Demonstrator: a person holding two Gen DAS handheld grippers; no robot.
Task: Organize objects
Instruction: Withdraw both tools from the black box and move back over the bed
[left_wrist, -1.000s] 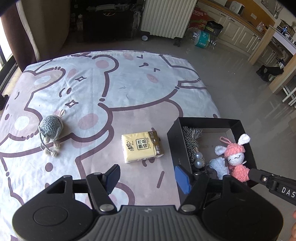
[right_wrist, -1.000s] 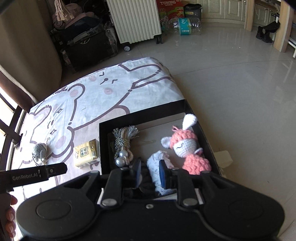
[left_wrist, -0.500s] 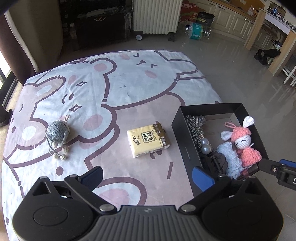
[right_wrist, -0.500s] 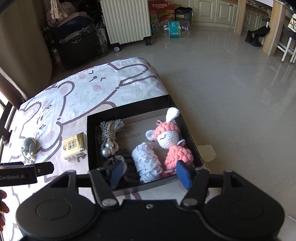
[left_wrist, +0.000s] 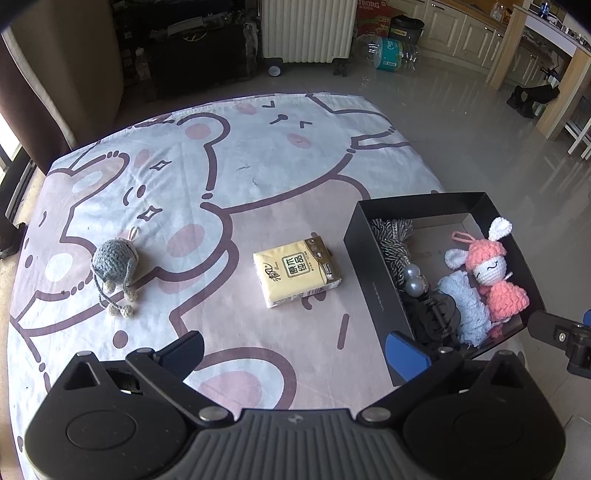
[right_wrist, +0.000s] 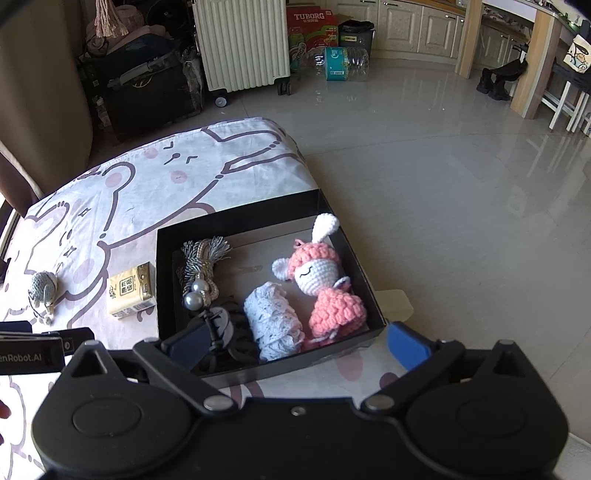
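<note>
Both the left gripper (left_wrist: 295, 350) and right gripper (right_wrist: 295, 343) are spread wide, empty. Tissue pack (left_wrist: 296, 272) lies mid-cloth (left_wrist: 258, 166), just beside the box (left_wrist: 373, 266); grey toy (left_wrist: 112, 258) sits near the cloth's left edge.

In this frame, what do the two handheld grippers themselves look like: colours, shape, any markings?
Both are matte black plastic. The left gripper and right gripper each have a ribbed body, two round pivot housings with silver screws, angled linkage arms and blue finger pads. White lettering reading "enRobot.AI" shows on the left unit's side as seen by the right wrist camera. No cables or sleeves show.
</note>
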